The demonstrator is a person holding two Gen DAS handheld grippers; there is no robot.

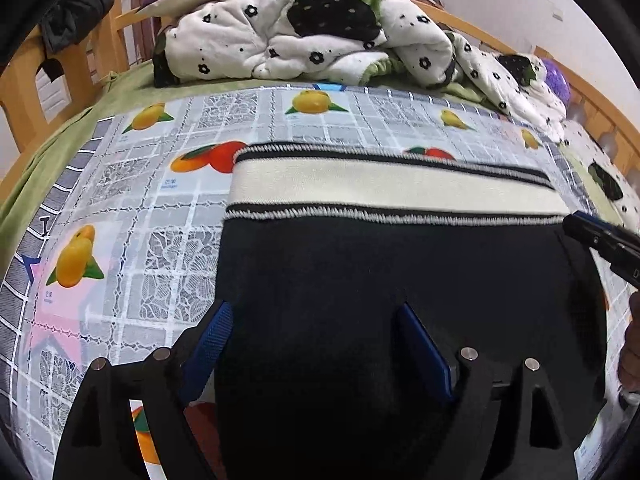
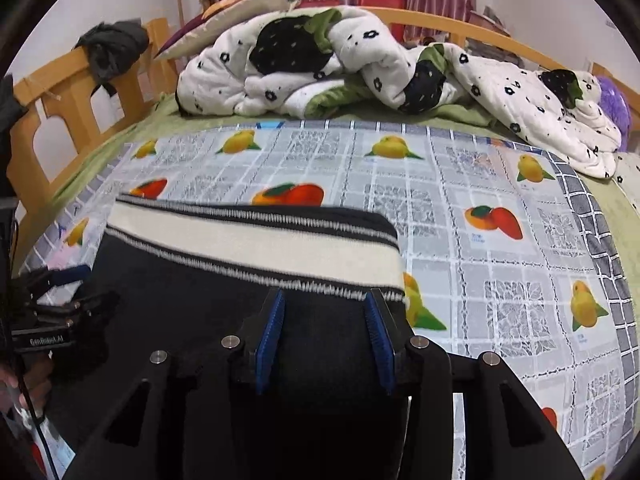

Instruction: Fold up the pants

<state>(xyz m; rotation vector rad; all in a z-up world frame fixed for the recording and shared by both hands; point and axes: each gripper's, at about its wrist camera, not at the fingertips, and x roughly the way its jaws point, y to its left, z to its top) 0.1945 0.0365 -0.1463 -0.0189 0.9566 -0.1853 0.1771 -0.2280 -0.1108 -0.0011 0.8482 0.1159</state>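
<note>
Black pants (image 1: pixel 360 280) with a cream, black-edged waistband (image 1: pixel 384 188) lie flat on a fruit-print cloth (image 1: pixel 132 208) spread over the bed. My left gripper (image 1: pixel 314 308) is open wide at the pants' left edge, with one blue pad (image 1: pixel 212 340) off the fabric and the other over the black cloth. My right gripper (image 2: pixel 325 296) is open above the pants (image 2: pixel 200 300), just below the right end of the waistband (image 2: pixel 256 244), and the fabric lies flat between its pads. Each view shows the other gripper at its margin: the right gripper (image 1: pixel 592 236) and the left gripper (image 2: pixel 60 280).
A crumpled white quilt (image 1: pixel 312 28) with black flowers fills the far side of the bed, with a pillow (image 2: pixel 236 12) behind it. A wooden bed rail (image 2: pixel 72 92) carries a dark garment (image 2: pixel 114 48). A purple plush (image 2: pixel 614 104) lies far right. A hand (image 2: pixel 24 384) holds the left gripper.
</note>
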